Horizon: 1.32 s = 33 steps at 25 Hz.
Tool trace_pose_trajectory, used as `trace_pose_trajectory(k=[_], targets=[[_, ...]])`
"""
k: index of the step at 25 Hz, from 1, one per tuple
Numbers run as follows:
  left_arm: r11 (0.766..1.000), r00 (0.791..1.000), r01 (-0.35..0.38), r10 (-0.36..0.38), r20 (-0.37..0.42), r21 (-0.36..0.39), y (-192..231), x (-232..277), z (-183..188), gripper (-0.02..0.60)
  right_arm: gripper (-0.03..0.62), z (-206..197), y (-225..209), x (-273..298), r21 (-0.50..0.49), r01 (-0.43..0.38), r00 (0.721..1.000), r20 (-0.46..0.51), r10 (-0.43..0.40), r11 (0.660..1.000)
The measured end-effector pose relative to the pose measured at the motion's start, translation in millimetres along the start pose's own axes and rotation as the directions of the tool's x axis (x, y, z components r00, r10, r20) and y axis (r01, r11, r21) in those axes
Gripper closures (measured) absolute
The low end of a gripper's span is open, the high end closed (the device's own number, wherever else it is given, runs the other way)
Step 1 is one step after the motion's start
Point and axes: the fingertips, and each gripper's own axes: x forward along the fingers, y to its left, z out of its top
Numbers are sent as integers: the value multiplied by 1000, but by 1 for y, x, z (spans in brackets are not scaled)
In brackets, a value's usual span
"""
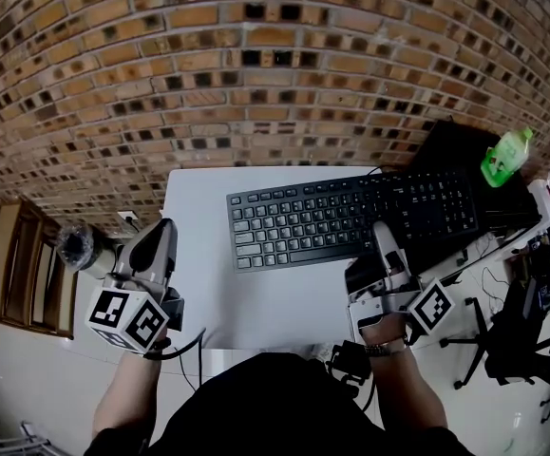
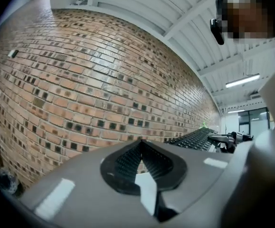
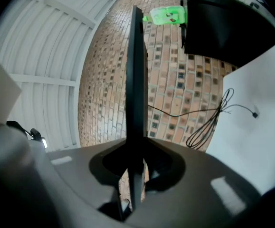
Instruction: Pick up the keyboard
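Note:
The black keyboard (image 1: pixel 350 218) hangs over the white table (image 1: pixel 199 274). My right gripper (image 1: pixel 381 234) is shut on the middle of its near edge. In the right gripper view the keyboard (image 3: pixel 136 80) shows edge-on as a thin dark blade running up from between the jaws of the right gripper (image 3: pixel 135 167). My left gripper (image 1: pixel 161 231) hovers off the table's left edge, away from the keyboard. In the left gripper view the left gripper (image 2: pixel 141 158) is shut with nothing in it, and the keyboard (image 2: pixel 194 139) lies far off to the right.
A green bottle (image 1: pixel 507 155) stands on a black case (image 1: pixel 464 145) at the table's far right, also visible in the right gripper view (image 3: pixel 168 14). A thin cable (image 3: pixel 213 122) lies on the table. Brick wall behind, wooden shelf (image 1: pixel 18 264) at left, office chair (image 1: pixel 512 331) at right.

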Motion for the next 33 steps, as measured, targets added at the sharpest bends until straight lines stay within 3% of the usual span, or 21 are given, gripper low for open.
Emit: trace_pose_trajectory(k=[33], targets=[[999,999,-4,2,41,52,6,-6,4,576,528,-3,10,1,10,-25,999,46,25,1000]])
